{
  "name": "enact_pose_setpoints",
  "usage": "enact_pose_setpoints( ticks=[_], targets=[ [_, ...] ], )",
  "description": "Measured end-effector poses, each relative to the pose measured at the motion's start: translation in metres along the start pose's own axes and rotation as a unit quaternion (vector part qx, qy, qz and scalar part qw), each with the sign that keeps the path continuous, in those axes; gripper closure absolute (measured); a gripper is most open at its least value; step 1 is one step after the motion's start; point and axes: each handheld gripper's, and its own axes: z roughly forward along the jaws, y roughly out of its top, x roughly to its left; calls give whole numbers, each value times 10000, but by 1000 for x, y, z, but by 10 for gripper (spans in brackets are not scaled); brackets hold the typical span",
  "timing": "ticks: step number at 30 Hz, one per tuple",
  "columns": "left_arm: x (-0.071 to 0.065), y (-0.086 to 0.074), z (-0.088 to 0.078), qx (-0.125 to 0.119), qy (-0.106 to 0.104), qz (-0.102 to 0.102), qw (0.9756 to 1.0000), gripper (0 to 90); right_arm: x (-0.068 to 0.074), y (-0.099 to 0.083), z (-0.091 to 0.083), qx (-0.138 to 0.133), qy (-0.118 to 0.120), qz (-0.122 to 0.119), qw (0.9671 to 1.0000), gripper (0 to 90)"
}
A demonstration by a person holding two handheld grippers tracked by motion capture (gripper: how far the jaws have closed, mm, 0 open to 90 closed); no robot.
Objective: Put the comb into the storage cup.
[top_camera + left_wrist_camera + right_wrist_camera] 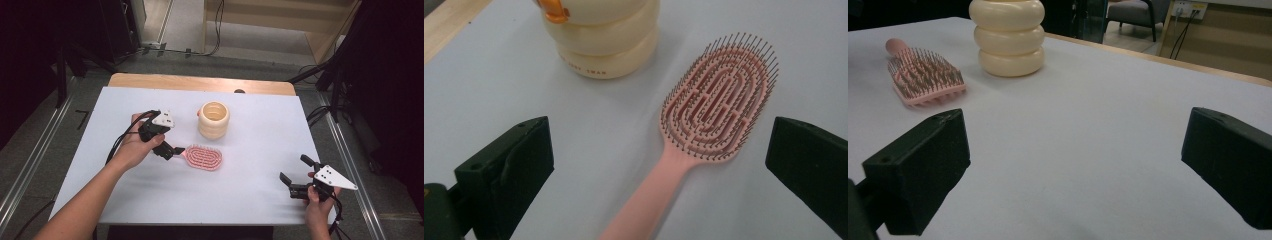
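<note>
A pink hairbrush (pixel 204 157) lies bristles-up on the white table, just in front of a cream ribbed holder (pixel 214 120). My left gripper (pixel 170 150) is at the brush's handle end, jaws open. In the left gripper view the pink hairbrush (pixel 719 100) has its handle running between the jaws of the left gripper (pixel 658 130), and neither pad touches it. The cream holder (pixel 609 45) stands behind it. My right gripper (pixel 295 169) rests open near the front right corner. In the right gripper view, the right gripper (pixel 1075 125) holds nothing, and the brush (pixel 923 75) and holder (pixel 1008 40) lie far off.
The white sheet (pixel 260 125) covers the table, and a wooden strip (pixel 200 82) shows along its far edge. Metal rails (pixel 30 160) run down both sides. Dark stands and cables (pixel 325 75) lie beyond the table.
</note>
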Motion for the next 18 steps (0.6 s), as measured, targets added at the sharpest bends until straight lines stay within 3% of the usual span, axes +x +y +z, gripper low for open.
enact_pose_setpoints(
  ticks=[4,10,18],
  targets=[
    [1,4,4,143,-69,93,9998,0,0,0,0,14,4,1,10000,0],
    [0,8,13,530,-148,411,9976,0,0,0,0,22,4,0,10000,0],
    [-2,11,25,803,-332,562,9946,0,0,0,1,35,2,-5,10000,0]
  ],
)
